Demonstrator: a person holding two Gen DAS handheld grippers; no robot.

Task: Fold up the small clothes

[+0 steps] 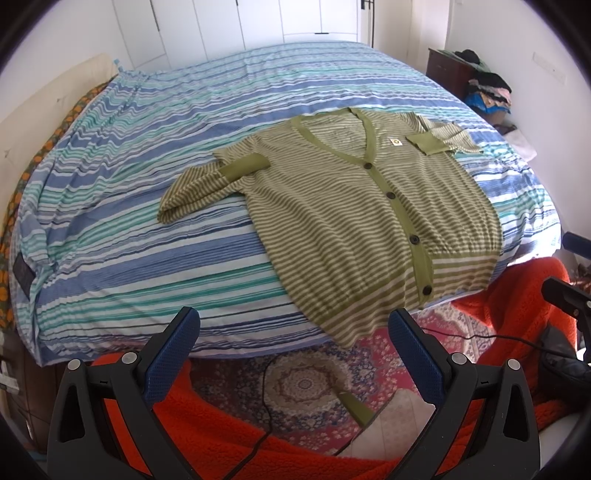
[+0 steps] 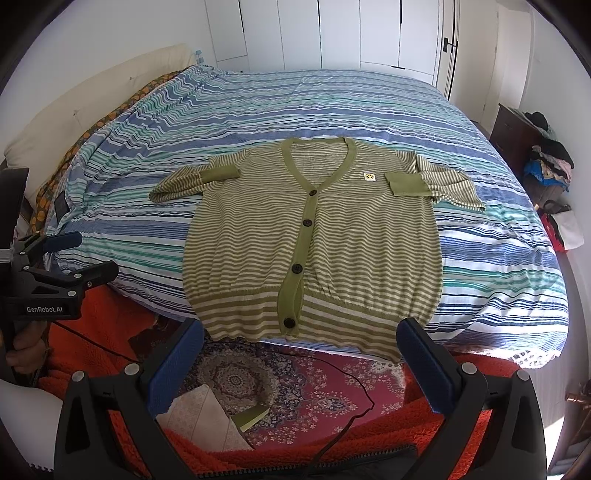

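A green and cream striped cardigan (image 1: 343, 206) (image 2: 314, 240) lies flat and buttoned on the bed, its hem hanging slightly over the near edge. Both sleeves are folded inward, the green cuffs (image 1: 245, 168) (image 2: 406, 182) resting on the chest. My left gripper (image 1: 293, 332) hovers open below the bed's near edge, left of the hem, holding nothing. My right gripper (image 2: 301, 341) is open too, just in front of the hem and not touching it. The left gripper (image 2: 79, 256) also shows at the left of the right wrist view, held by a hand (image 2: 22, 350).
The bed (image 1: 129, 229) wears a blue, teal and white striped sheet. A patterned red rug (image 2: 295, 380) with a black cable and paper lies below. Orange fleece (image 1: 207, 424) fills the foreground. A dark nightstand (image 2: 517, 136) piled with clothes stands at the right, wardrobe doors (image 2: 332, 33) behind.
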